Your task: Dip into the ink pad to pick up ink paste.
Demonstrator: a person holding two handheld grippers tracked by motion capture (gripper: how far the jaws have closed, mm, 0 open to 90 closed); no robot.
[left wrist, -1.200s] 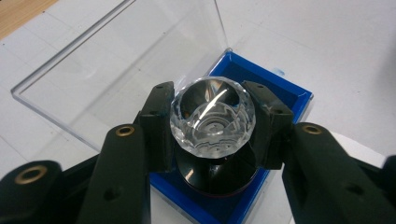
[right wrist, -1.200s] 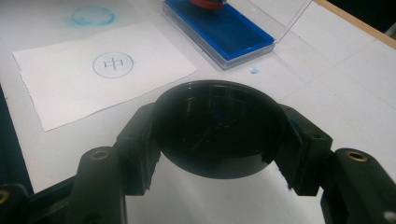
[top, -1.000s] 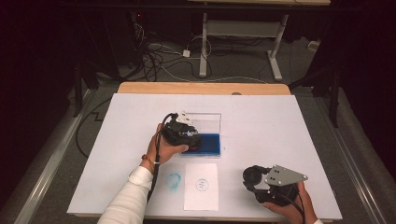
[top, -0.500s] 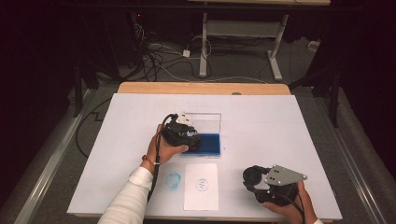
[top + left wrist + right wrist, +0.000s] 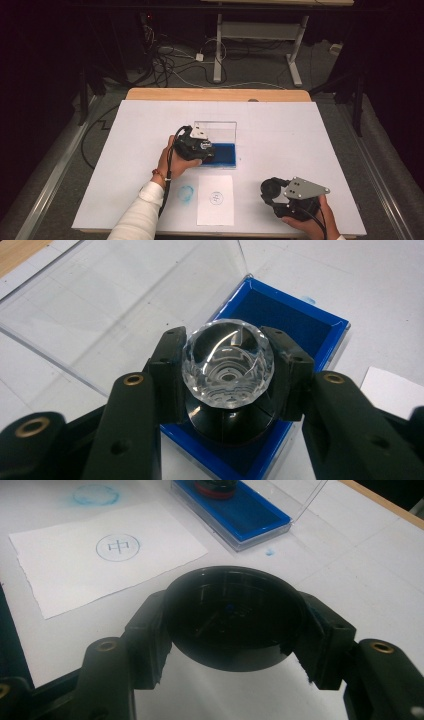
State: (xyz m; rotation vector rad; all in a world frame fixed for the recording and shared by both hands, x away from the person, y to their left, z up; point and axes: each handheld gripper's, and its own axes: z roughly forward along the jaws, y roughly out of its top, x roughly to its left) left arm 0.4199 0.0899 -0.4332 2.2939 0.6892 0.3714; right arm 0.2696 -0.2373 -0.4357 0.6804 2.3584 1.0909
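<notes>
On the white counter (image 5: 280,130), the blue ink pad (image 5: 300,327) lies in its clear open case (image 5: 216,131). The left gripper (image 5: 196,146) hovers over that pad, its jaws clamping a stamp (image 5: 228,369) with a clear faceted knob. Nearer the person than the pad lies stamped paper (image 5: 216,199); right of the paper, the right gripper (image 5: 287,197) grips a black round cap (image 5: 235,616).

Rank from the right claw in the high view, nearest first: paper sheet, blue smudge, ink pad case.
1. Paper sheet, just left of the right claw.
2. Blue smudge, left beyond the sheet.
3. Ink pad case, farther up-left, by the left claw.
</notes>
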